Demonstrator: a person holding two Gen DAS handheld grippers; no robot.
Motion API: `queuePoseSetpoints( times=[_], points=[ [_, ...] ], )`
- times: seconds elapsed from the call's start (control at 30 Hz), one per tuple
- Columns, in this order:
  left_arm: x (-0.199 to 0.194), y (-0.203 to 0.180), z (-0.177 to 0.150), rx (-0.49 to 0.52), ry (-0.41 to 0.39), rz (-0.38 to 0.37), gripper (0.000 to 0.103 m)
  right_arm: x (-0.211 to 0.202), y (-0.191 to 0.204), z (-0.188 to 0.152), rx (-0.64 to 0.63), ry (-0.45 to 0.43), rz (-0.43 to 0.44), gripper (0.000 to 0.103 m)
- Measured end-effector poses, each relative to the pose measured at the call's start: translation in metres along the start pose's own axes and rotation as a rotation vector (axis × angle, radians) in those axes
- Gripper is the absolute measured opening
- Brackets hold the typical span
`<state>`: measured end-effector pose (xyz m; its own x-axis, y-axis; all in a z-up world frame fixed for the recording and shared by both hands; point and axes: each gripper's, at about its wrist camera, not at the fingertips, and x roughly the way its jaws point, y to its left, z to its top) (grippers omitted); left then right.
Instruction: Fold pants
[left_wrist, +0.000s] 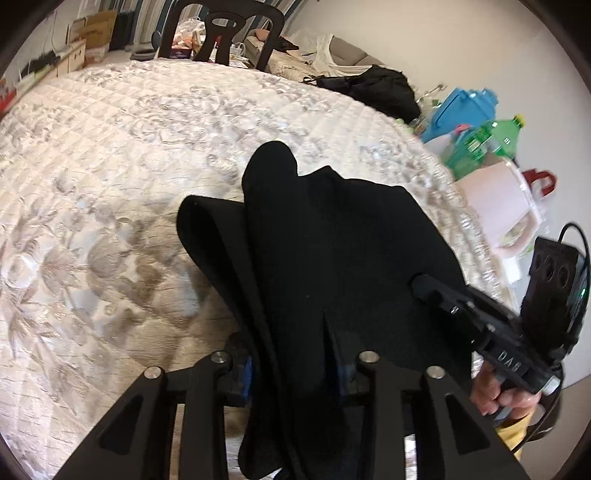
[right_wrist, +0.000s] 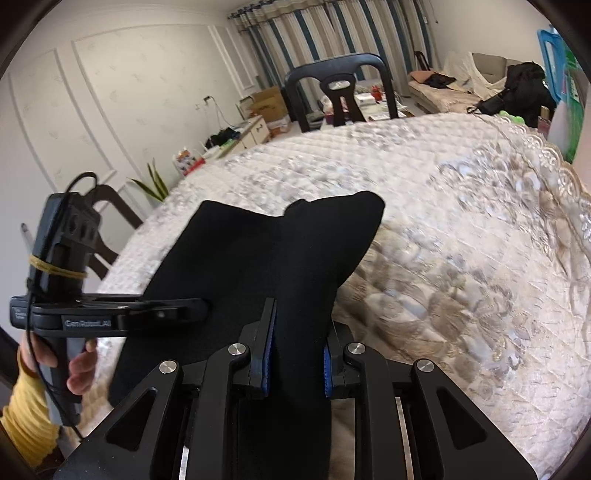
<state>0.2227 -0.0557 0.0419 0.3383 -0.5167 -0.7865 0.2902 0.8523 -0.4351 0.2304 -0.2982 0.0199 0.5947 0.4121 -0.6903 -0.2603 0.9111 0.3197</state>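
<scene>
The black pants hang bunched and lifted above a quilted floral bedspread. In the left wrist view my left gripper is shut on a fold of the pants, its fingertips buried in cloth. My right gripper comes in from the right and is clamped on the same cloth. In the right wrist view the pants run between the blue pads of my right gripper, which grips them. My left gripper pinches the pants' left edge.
The bedspread fills both views. A black chair stands at the far edge. Bottles and plastic boxes crowd the right side. A black bag lies beyond. A dark chair and a plant stand at the left.
</scene>
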Motion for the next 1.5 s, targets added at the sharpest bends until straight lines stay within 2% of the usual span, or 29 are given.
queuePoseSetpoints(
  times=[0.13, 0.23, 0.3, 0.37, 0.53, 0.67, 0.83, 0.93, 1.1, 1.17, 1.27, 1.4, 1.5],
  points=[
    [0.0, 0.001, -0.004, 0.016, -0.008, 0.006, 0.045, 0.005, -0.01, -0.004, 0.007, 0.016, -0.007, 0.024],
    [0.001, -0.003, -0.006, 0.057, -0.022, 0.075, 0.058, 0.006, -0.015, -0.005, 0.018, 0.026, -0.013, 0.028],
    [0.002, -0.006, -0.006, 0.095, -0.041, 0.115, 0.062, 0.006, -0.014, -0.007, 0.006, 0.029, -0.029, 0.03],
    [0.002, -0.008, -0.007, 0.108, -0.054, 0.125, 0.063, 0.009, -0.013, -0.009, -0.016, 0.03, -0.055, 0.033],
    [0.002, -0.009, -0.009, 0.155, -0.1, 0.209, 0.081, 0.008, -0.008, -0.011, -0.053, 0.016, -0.104, 0.038],
    [-0.002, -0.013, -0.014, 0.184, -0.136, 0.252, 0.081, 0.002, -0.001, -0.015, -0.104, -0.007, -0.176, 0.045],
    [-0.016, -0.022, -0.023, 0.231, -0.204, 0.364, 0.082, -0.011, 0.007, -0.016, -0.129, -0.037, -0.27, 0.045],
    [-0.028, -0.021, -0.029, 0.219, -0.241, 0.394, 0.082, -0.022, 0.019, -0.02, -0.165, -0.07, -0.323, 0.045],
    [-0.049, -0.023, -0.049, 0.196, -0.272, 0.39, 0.082, -0.046, 0.035, -0.028, -0.181, -0.122, -0.31, 0.045],
    [-0.055, -0.026, -0.06, 0.192, -0.277, 0.397, 0.082, -0.054, 0.042, -0.033, -0.18, -0.123, -0.306, 0.05],
    [-0.06, -0.032, -0.076, 0.19, -0.272, 0.424, 0.082, -0.062, 0.051, -0.045, -0.177, -0.12, -0.28, 0.051],
    [-0.062, -0.037, -0.095, 0.165, -0.255, 0.41, 0.082, -0.07, 0.055, -0.061, -0.159, -0.107, -0.244, 0.051],
    [-0.064, -0.042, -0.109, 0.155, -0.265, 0.415, 0.082, -0.076, 0.057, -0.073, -0.151, -0.106, -0.236, 0.056]
  ],
)
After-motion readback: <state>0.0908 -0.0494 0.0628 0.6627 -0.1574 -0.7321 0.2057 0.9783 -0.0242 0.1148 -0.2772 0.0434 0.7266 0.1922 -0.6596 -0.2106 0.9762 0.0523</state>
